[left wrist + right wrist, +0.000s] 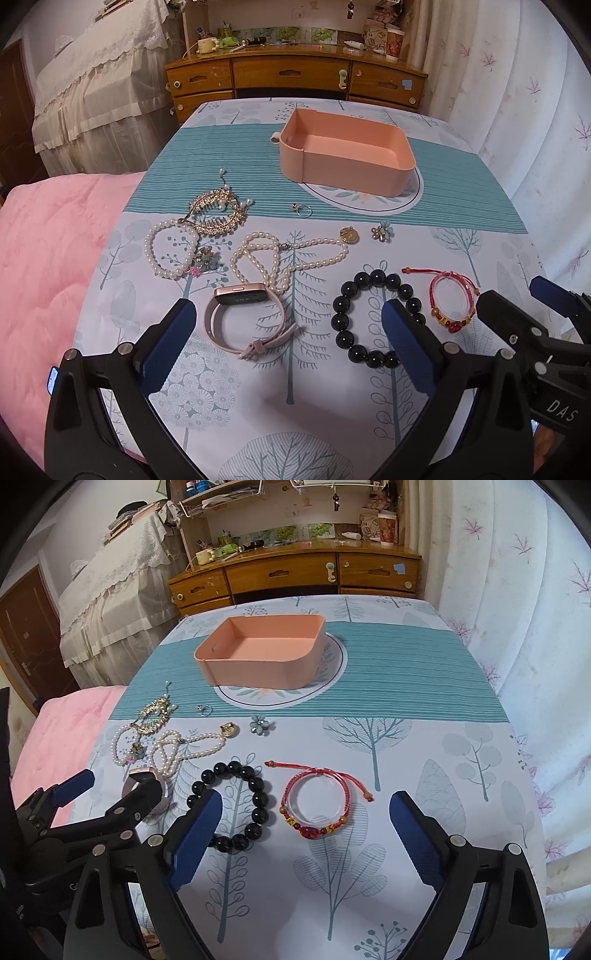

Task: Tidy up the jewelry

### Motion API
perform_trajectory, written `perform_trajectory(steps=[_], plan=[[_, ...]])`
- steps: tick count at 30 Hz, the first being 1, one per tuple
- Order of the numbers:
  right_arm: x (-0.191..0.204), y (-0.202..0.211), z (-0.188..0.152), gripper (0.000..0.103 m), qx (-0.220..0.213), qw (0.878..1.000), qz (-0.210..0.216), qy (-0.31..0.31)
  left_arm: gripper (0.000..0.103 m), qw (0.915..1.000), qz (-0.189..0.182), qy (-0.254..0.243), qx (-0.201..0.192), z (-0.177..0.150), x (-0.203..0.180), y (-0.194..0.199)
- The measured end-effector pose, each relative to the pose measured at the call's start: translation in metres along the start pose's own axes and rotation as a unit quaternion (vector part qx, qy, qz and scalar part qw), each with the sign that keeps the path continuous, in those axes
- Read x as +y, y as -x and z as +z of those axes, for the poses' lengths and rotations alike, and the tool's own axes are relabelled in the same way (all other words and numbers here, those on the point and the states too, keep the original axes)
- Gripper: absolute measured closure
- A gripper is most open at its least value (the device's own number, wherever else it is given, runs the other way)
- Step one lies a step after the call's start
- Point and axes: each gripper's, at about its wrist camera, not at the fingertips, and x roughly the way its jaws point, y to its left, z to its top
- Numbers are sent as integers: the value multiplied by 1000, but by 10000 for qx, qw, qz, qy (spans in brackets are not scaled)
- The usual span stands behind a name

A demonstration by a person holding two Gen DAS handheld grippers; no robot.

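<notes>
An empty pink box (347, 155) (258, 657) stands at the far middle of the table. Jewelry lies in front of it: a black bead bracelet (373, 317) (236, 805), a red string bracelet (450, 302) (317, 801), a pink watch (243, 317), a pearl necklace (288, 258) (184, 749), a pearl bracelet (170, 247), gold hair combs (218, 210) (155, 716), a ring (303, 210) (205, 709) and a flower brooch (382, 230) (261, 725). My left gripper (288, 317) is open above the watch and black bracelet. My right gripper (306, 808) is open around the red bracelet.
The table has a tree-print cloth (406, 757). A pink blanket (48, 258) lies to the left. A wooden desk (295, 77) with clutter stands behind, and curtains (517, 627) hang at the right.
</notes>
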Motion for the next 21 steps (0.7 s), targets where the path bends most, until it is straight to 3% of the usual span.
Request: perform_trajectory(steps=[21], plan=[[-1,3,-4,13,-9,9997,240,-66,3,10000,10,11,14,0,1,0]])
